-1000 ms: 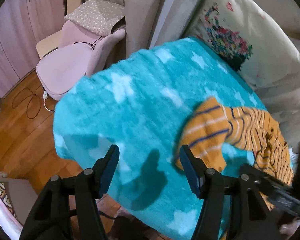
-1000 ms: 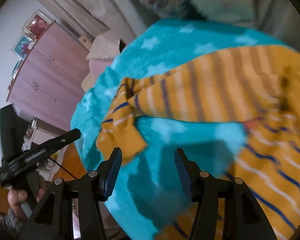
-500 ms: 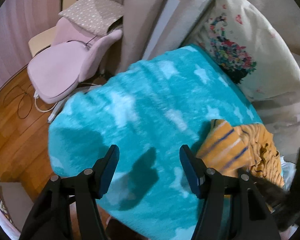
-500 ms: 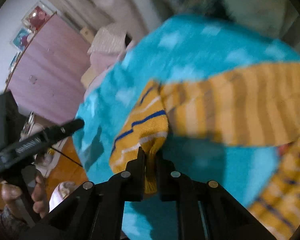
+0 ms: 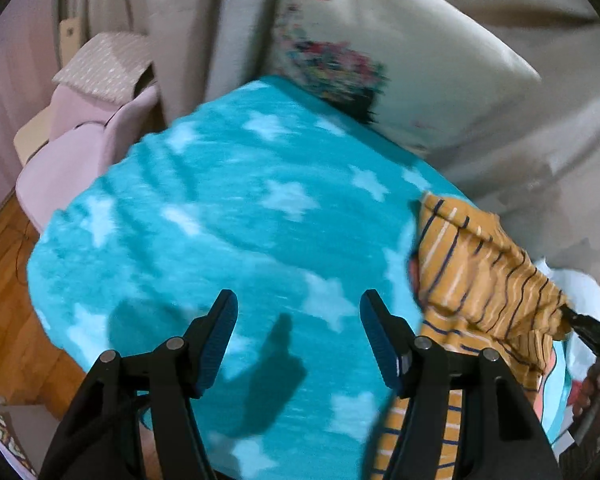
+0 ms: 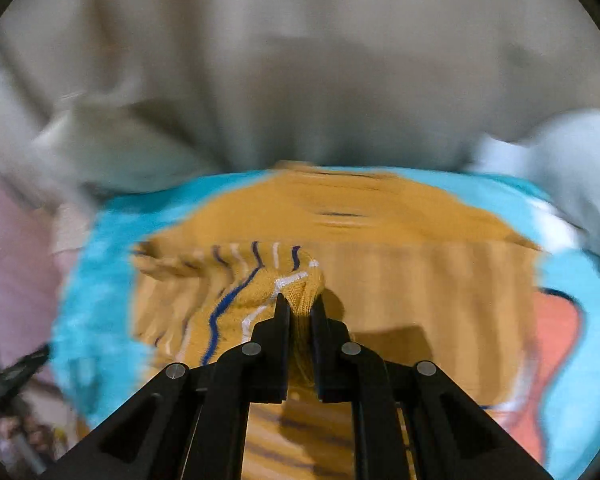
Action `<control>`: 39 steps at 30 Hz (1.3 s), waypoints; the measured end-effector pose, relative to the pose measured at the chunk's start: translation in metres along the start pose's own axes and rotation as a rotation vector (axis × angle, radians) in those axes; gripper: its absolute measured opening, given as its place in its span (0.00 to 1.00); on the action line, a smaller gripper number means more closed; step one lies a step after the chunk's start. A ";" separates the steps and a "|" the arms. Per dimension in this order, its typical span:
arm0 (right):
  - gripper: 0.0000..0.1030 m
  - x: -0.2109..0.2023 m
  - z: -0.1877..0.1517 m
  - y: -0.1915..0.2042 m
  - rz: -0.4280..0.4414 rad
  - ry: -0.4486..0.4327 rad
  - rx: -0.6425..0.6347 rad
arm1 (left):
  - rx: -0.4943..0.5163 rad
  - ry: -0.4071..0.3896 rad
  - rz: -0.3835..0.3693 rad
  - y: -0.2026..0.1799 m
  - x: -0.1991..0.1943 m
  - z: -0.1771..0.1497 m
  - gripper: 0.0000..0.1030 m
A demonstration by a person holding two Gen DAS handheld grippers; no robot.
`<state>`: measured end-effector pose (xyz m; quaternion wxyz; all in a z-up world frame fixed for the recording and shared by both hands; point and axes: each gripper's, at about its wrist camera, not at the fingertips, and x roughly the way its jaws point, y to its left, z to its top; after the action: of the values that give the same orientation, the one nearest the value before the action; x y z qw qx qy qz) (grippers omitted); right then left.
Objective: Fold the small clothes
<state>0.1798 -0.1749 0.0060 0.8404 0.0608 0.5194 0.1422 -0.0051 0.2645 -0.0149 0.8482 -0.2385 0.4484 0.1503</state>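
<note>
1. Blanket [image 5: 228,216] spread over the bed, filling mid-frame in the left wrist view.
2. Sweater [image 5: 472,264] on the blanket's right part (one fold lifted off it, in the right hand-held gripper [image 6: 299,312]).
3. Pillow [image 5: 420,72] behind the blanket, at its far edge.
4. Chair [image 5: 72,160] left of the bed, on the floor [image 5: 0,288].
5. Left hand-held gripper [image 5: 298,336] above bare blanket, left of the sweater.

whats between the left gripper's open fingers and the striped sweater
Only bare turquoise star blanket. In the left wrist view the left gripper hangs open over it, holding nothing, and the yellow striped sweater lies off to its right.
</note>
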 end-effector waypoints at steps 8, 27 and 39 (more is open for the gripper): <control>0.26 0.007 -0.010 -0.096 -0.178 0.002 0.111 | 0.118 0.050 -0.046 -0.096 0.028 -0.014 0.65; 0.20 0.015 -0.029 -0.143 0.018 -0.017 0.340 | 0.196 0.143 -0.010 -0.176 0.126 0.014 0.69; 0.32 -0.013 -0.149 -0.173 0.261 0.117 0.420 | 0.055 0.278 -0.042 -0.067 0.079 -0.069 0.69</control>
<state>0.0724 -0.3504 -0.0937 0.7526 0.2921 0.5729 0.1416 0.0225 0.1743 -0.0962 0.7871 -0.2431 0.5604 0.0857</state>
